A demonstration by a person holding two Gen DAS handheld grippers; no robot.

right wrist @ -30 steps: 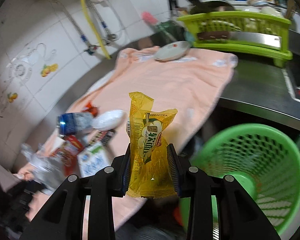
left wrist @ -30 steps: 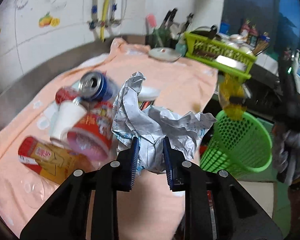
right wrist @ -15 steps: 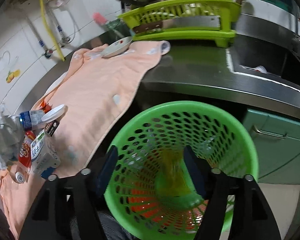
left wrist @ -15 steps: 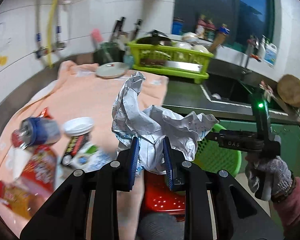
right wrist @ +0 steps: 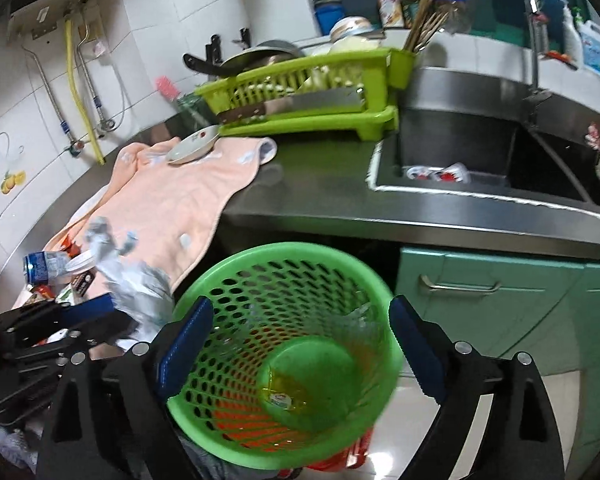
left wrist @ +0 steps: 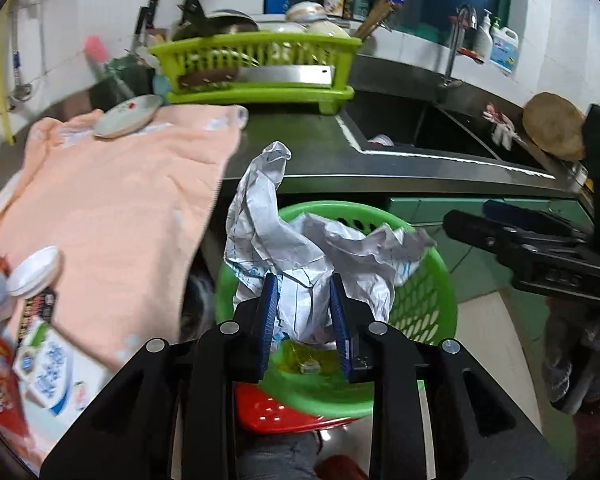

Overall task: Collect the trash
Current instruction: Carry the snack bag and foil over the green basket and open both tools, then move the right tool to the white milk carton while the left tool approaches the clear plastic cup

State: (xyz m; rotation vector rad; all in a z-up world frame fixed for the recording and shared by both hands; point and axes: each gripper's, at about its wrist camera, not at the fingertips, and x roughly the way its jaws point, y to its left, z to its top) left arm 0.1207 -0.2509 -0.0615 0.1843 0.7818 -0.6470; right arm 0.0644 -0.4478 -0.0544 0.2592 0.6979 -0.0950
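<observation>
My left gripper (left wrist: pixel 305 328) is shut on a crumpled white paper (left wrist: pixel 300 248) and holds it over the green mesh basket (left wrist: pixel 428 300). A yellow snack wrapper (left wrist: pixel 300 362) lies on the basket's bottom; it also shows in the right wrist view (right wrist: pixel 284 394). My right gripper (right wrist: pixel 298 344) is open and empty, above the basket (right wrist: pixel 228 280). The left gripper and its paper (right wrist: pixel 140 284) show blurred at the left of that view. More trash lies on the peach towel (left wrist: pixel 112 208): a white lid (left wrist: pixel 34 270), a milk carton (left wrist: pixel 48 364), a blue can (right wrist: pixel 44 266).
The basket stands on a red stool (left wrist: pixel 284 416) by the steel counter (right wrist: pixel 340 196). A lime dish rack (right wrist: pixel 312 108) with a cleaver, a plate (left wrist: pixel 126 120), the sink (right wrist: pixel 460 152) and green cabinets (right wrist: pixel 500 292) lie beyond.
My right gripper opened over the basket and the yellow wrapper dropped in. My left gripper carried the crumpled paper from the towel to above the basket.
</observation>
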